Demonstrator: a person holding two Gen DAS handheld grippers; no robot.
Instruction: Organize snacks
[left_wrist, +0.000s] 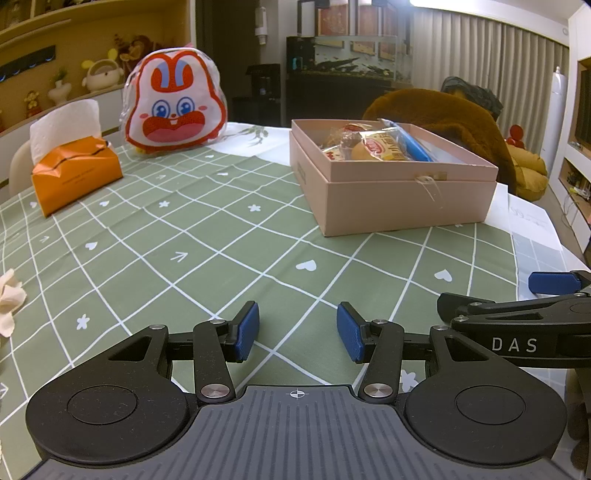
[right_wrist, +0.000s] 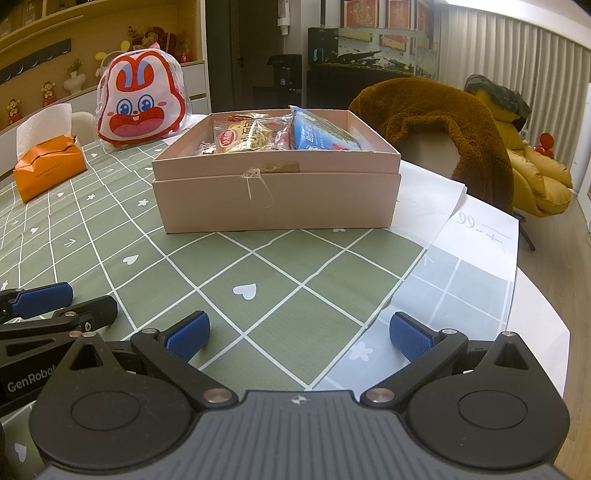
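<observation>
My left gripper (left_wrist: 297, 330) and my right gripper (right_wrist: 299, 338) sit side by side over the near part of the tablecloth (left_wrist: 207, 236). Ahead, toward the right, the gift box (right_wrist: 275, 199) stands on the cloth with snack packets (right_wrist: 251, 138) inside. Far left lies the tissue pack (left_wrist: 75, 177), and behind it to the right stands the rabbit-face bag (left_wrist: 173, 107). Behind the box is a draped chair (right_wrist: 436, 122).

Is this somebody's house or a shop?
Most likely somebody's home, a dining or living room. A fish tank stands at the back, toy figurines sit on wall shelves, a yellow armchair stands by the curtains, and the table wears a green checked tablecloth.
</observation>
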